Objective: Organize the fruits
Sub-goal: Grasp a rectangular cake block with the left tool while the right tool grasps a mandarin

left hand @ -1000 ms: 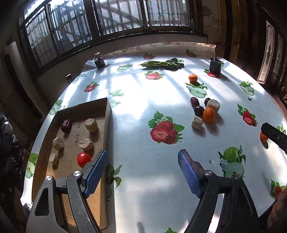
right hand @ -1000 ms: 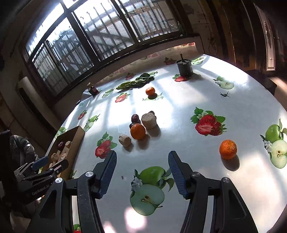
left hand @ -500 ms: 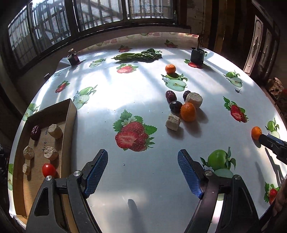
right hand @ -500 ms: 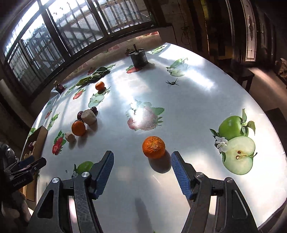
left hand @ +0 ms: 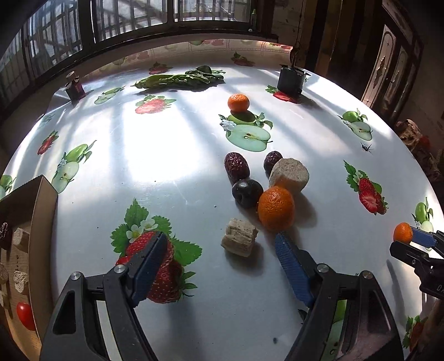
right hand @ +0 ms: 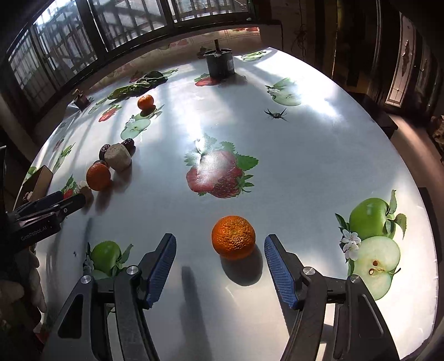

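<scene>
Tangerine (right hand: 233, 237) sits dead ahead between the right gripper's (right hand: 219, 266) spread, empty jaws, untouched, far nearer it than the equally unclenched left gripper (left hand: 219, 263).

Daylight from barred windows (left hand: 133, 25) behind the desk (left hand: 172, 155), striping its glossy cloth with bar shadows. Strong glare patches on the cloth in both views, washing out a printed strawberry (right hand: 219, 175) in the right wrist view. Short, hard shadows falling toward the camera from each orange (right hand: 233, 237) and from the tongs (right hand: 219, 266). Room beyond the desk dim, corners nearly black. Heavy fisheye bending: desk edge bowed, window frames curved. Centre sharp; slight softening and smear toward the lower left rim of the right wrist view.
</scene>
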A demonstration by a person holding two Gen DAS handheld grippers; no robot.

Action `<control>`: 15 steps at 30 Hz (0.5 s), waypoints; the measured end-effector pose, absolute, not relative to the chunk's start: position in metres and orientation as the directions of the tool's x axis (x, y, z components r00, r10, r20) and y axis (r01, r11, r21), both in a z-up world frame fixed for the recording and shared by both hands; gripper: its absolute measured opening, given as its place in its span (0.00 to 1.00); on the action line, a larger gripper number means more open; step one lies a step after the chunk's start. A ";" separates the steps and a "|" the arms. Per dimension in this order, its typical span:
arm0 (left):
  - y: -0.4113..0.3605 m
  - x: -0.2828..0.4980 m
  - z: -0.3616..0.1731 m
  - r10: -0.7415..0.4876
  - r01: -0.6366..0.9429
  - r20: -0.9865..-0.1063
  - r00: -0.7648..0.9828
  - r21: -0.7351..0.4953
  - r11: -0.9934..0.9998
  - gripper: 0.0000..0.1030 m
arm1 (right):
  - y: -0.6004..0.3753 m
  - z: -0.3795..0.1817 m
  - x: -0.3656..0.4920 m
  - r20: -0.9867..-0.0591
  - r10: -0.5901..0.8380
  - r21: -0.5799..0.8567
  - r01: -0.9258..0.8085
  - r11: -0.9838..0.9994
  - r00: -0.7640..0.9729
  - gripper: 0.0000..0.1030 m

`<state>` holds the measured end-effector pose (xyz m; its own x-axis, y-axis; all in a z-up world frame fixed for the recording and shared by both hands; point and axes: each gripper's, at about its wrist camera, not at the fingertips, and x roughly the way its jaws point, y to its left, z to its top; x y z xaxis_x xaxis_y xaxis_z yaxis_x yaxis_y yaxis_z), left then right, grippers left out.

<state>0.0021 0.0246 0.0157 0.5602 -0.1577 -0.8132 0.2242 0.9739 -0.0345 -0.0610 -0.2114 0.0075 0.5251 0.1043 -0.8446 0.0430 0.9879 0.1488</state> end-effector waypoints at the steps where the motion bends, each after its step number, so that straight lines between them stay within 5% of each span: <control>1: 0.023 0.004 0.015 -0.161 0.229 -0.811 0.562 -0.035 0.973 0.77 | -0.210 0.007 -0.059 -0.847 0.097 0.139 0.043 0.989 0.523 0.68; 7: 0.015 0.004 0.011 -0.249 0.296 -0.785 0.567 -0.088 0.951 0.76 | -0.206 0.005 -0.054 -0.848 0.055 0.100 0.056 0.993 0.528 0.61; 10: 0.012 -0.001 0.011 -0.309 0.352 -0.770 0.558 -0.118 0.929 0.49 | -0.205 0.005 -0.053 -0.846 0.016 0.061 0.066 0.996 0.533 0.52; 11: 0.010 -0.003 0.012 -0.338 0.374 -0.767 0.546 -0.138 0.917 0.32 | -0.205 0.005 -0.053 -0.845 0.002 0.046 0.068 0.997 0.535 0.42; 15: 0.003 -0.008 0.010 -0.273 0.372 -0.778 0.565 -0.055 0.927 0.24 | -0.207 0.005 -0.054 -0.842 -0.018 0.030 0.079 0.996 0.540 0.32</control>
<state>-0.0085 0.0027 0.0104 0.5653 -0.2732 -0.7783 0.3720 0.9266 -0.0551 -0.0544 -0.2067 0.0054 0.5399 -0.0175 -0.8415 0.0787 0.9965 0.0297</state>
